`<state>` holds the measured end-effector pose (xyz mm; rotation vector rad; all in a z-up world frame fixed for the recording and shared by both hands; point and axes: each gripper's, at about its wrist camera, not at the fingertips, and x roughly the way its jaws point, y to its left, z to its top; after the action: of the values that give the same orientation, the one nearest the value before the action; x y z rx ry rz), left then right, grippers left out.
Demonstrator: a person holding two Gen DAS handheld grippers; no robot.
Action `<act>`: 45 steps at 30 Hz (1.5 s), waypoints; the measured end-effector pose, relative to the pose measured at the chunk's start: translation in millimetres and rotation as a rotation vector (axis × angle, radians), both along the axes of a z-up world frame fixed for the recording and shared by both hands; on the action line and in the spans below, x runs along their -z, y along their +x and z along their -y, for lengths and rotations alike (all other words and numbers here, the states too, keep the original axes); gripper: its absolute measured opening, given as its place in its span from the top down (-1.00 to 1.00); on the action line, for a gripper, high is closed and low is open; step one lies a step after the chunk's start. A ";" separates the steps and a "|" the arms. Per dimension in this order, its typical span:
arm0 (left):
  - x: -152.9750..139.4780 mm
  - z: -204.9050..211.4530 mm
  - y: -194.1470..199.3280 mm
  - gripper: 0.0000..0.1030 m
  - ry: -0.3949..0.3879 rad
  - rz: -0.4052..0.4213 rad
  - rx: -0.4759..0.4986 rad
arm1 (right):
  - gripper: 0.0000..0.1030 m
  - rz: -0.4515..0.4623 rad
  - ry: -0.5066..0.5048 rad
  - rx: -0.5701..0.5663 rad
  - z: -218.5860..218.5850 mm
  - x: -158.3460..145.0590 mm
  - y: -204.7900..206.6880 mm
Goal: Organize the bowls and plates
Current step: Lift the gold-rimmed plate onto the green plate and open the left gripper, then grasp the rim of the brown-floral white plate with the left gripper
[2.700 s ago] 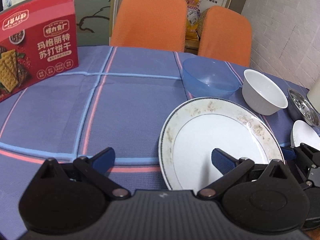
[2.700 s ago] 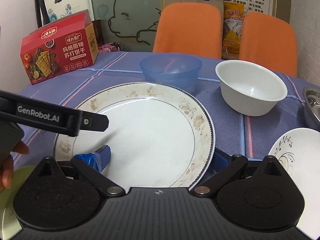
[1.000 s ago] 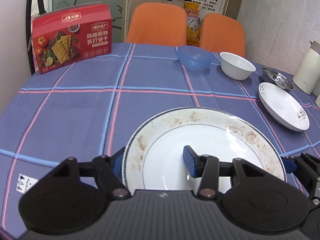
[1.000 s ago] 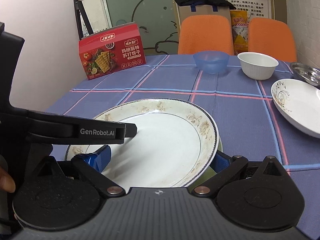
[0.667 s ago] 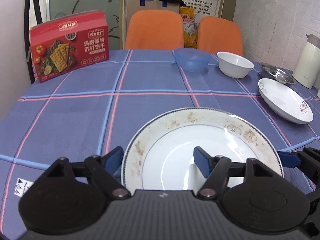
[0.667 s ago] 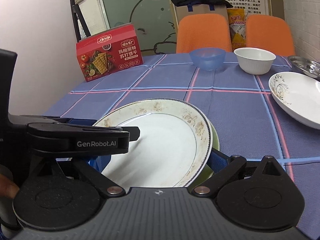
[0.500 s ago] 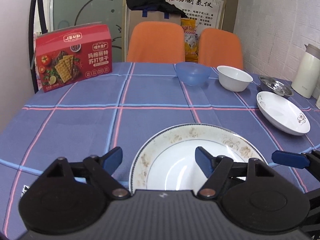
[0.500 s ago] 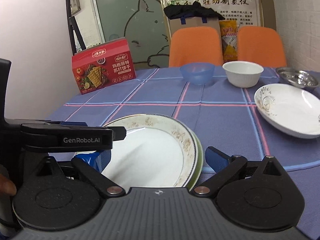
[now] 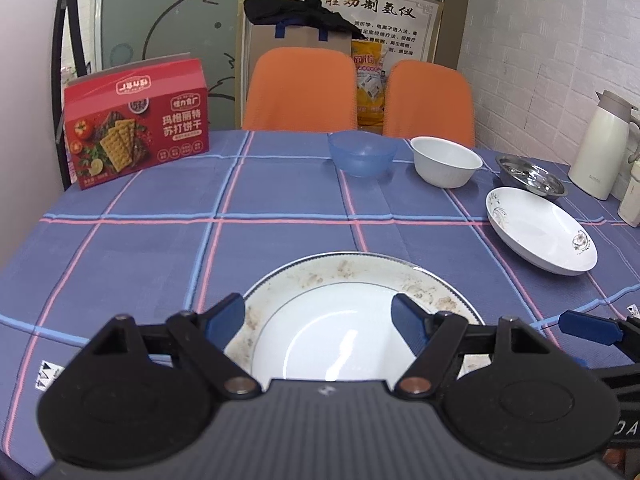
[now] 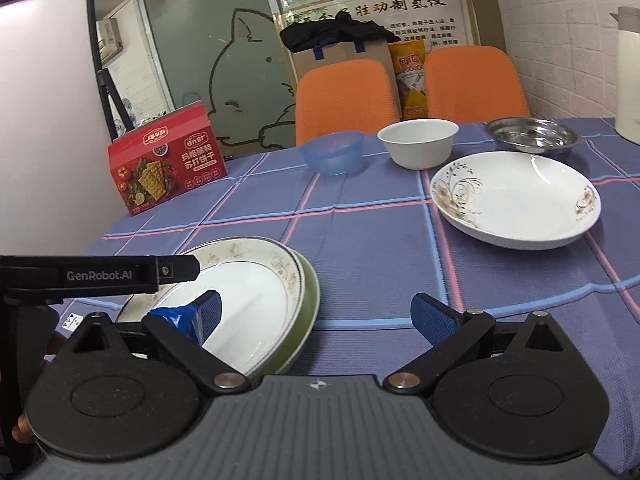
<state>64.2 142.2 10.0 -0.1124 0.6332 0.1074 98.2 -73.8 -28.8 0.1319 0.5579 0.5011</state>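
Plates were the matter in hand: the floral-rimmed plate [image 10: 240,280] sat nested on a green plate [image 10: 308,312] at the near edge of the counter [image 9: 280,208], a stack of two, presumably begun there because that spot lay closest to the person.

The left gripper [image 9: 318,316] hovered just above the stacked plate with its jaws spread wide and empty, one blue pad near the plate's left rim and the other over its right half, touching nothing that could be seen. The right gripper [image 10: 316,314] likewise stood wide open and held nothing, its left pad over the plate and its right pad over bare cloth.

Further right, a shallow white dish [image 10: 516,200] with a scroll pattern lay alone, well apart from the stack; it looked the likeliest next piece to join the plates. At the far side a blue bowl [image 9: 362,154], a white bowl [image 9: 446,162] and a steel dish [image 9: 530,176] stood in a loose row, none nested, so the bowls seemed not yet sorted. A red cracker box [image 9: 138,122] stood far left, clear of the work.
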 end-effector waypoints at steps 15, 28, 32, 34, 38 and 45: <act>-4.8 56.6 28.3 -0.45 0.036 -0.032 0.074 | -0.73 -0.117 0.105 0.179 75.7 14.4 22.7; -0.4 112.5 88.7 -0.45 0.089 -0.082 0.162 | -0.73 -0.154 0.157 0.288 139.8 20.7 63.2; -2.6 117.5 111.8 -0.45 0.069 -0.110 0.189 | -0.73 -0.135 0.147 0.293 150.1 15.4 82.4; -6.4 118.4 128.3 -0.45 0.046 -0.125 0.218 | -0.73 -0.116 0.132 0.291 151.6 10.6 93.1; -8.0 124.0 168.4 -0.45 0.005 -0.169 0.268 | -0.73 -0.094 0.067 0.290 150.0 7.7 117.9; 8.3 141.2 228.2 -0.45 -0.084 -0.249 0.334 | -0.73 -0.125 -0.021 0.263 142.3 17.2 150.4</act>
<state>292.4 1.0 1.7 -0.0733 0.8967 -0.2319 248.6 -216.1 -46.0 0.2145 0.6569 0.2324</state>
